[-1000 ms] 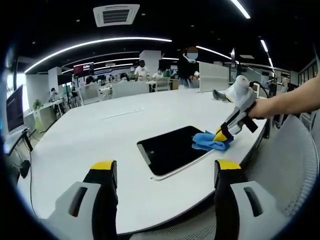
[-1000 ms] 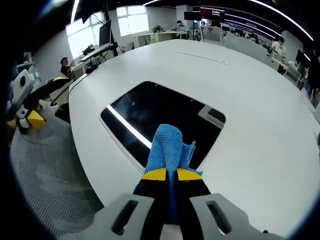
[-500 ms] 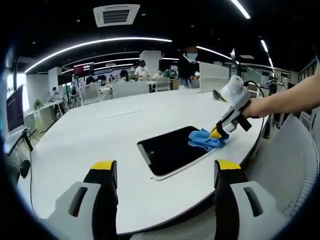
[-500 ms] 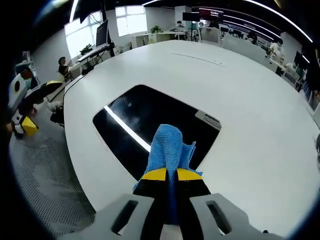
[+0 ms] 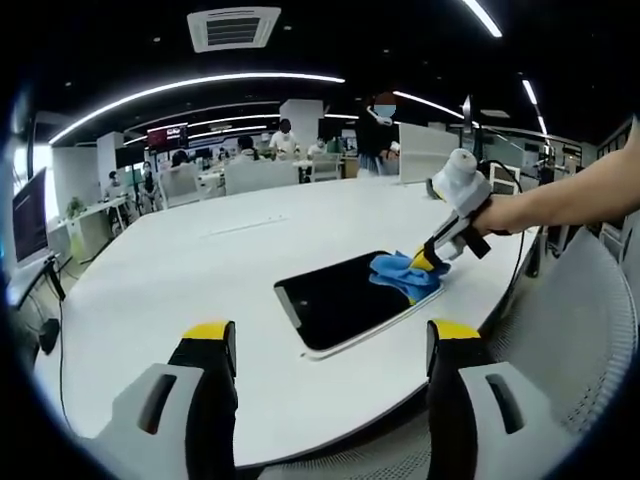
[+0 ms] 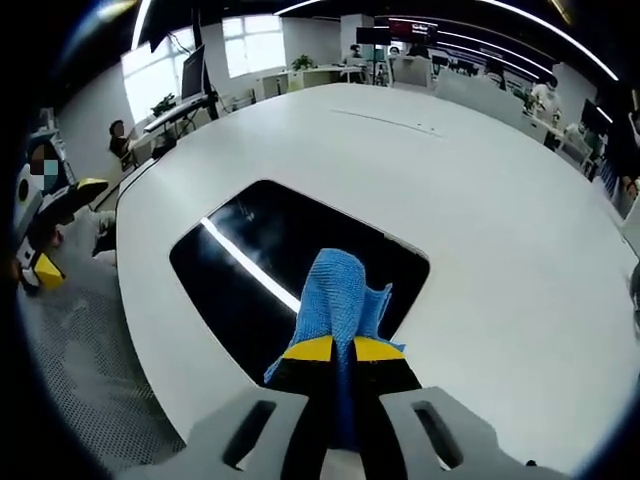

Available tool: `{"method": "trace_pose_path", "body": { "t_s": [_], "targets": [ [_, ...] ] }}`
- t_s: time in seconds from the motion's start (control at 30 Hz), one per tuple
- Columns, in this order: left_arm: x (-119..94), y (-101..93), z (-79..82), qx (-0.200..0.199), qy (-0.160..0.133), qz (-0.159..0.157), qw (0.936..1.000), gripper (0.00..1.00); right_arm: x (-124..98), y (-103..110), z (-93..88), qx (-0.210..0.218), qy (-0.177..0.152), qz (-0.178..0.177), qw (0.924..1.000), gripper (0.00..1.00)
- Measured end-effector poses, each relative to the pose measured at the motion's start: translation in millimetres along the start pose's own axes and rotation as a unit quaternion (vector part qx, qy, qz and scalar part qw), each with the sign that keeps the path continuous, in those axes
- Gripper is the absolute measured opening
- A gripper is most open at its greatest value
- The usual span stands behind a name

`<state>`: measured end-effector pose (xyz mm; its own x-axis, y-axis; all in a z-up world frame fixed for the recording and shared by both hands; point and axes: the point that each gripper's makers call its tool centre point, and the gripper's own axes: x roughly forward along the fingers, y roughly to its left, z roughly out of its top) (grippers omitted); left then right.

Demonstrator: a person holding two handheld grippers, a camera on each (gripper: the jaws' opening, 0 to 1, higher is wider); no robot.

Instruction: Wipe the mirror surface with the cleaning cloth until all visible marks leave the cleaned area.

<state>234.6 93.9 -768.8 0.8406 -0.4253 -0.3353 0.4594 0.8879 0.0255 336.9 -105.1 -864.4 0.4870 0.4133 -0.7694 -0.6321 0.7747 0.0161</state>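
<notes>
A dark rectangular mirror (image 5: 345,299) (image 6: 270,260) lies flat on the white table (image 5: 180,270) (image 6: 500,230), near its curved edge. My right gripper (image 5: 428,258) (image 6: 338,349) is shut on a blue cleaning cloth (image 5: 403,273) (image 6: 338,290), which rests on the mirror's right-hand end in the left gripper view. A bright ceiling-light streak (image 6: 250,265) reflects in the glass. My left gripper (image 5: 325,335) hangs open over the table's near edge, well short of the mirror, with nothing between its jaws.
A person's forearm (image 5: 570,195) holds the right gripper. Grey mesh chairs (image 5: 590,300) (image 6: 90,380) stand along the table edge. Several people (image 5: 375,130) and desks fill the far office. A monitor (image 5: 30,215) stands at left.
The right gripper has slid the cloth further across the mirror, away from the table edge. The left gripper has stayed put.
</notes>
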Motion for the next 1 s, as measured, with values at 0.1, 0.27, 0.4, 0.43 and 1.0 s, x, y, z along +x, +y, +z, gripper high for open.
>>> {"method": "trace_pose_path", "body": {
  "t_s": [0.1, 0.27, 0.4, 0.43, 1.0],
  "targets": [
    [0.1, -0.4, -0.8, 0.000, 0.002, -0.001, 1.0000, 0.76, -1.1, 2.6, 1.2, -0.003, 0.000, -0.002, 1.0000, 0.00],
    [0.4, -0.6, -0.9, 0.000, 0.002, -0.001, 1.0000, 0.76, -1.0, 2.9, 4.0, -0.003, -0.001, -0.006, 1.0000, 0.00],
    [0.6, -0.5, -0.8, 0.000, 0.002, -0.001, 1.0000, 0.76, 0.7, 0.3, 7.0, -0.002, 0.000, -0.010, 0.9999, 0.00],
    [0.6, -0.5, -0.6, 0.000, 0.002, -0.001, 1.0000, 0.76, 1.4, -0.7, 8.1, 0.000, 0.000, -0.011, 0.9999, 0.00],
    [0.7, 0.3, -1.1, 0.000, 0.001, -0.001, 1.0000, 0.76, 15.8, -21.4, 22.8, 0.006, 0.002, -0.033, 0.9994, 0.00]
  ]
}}
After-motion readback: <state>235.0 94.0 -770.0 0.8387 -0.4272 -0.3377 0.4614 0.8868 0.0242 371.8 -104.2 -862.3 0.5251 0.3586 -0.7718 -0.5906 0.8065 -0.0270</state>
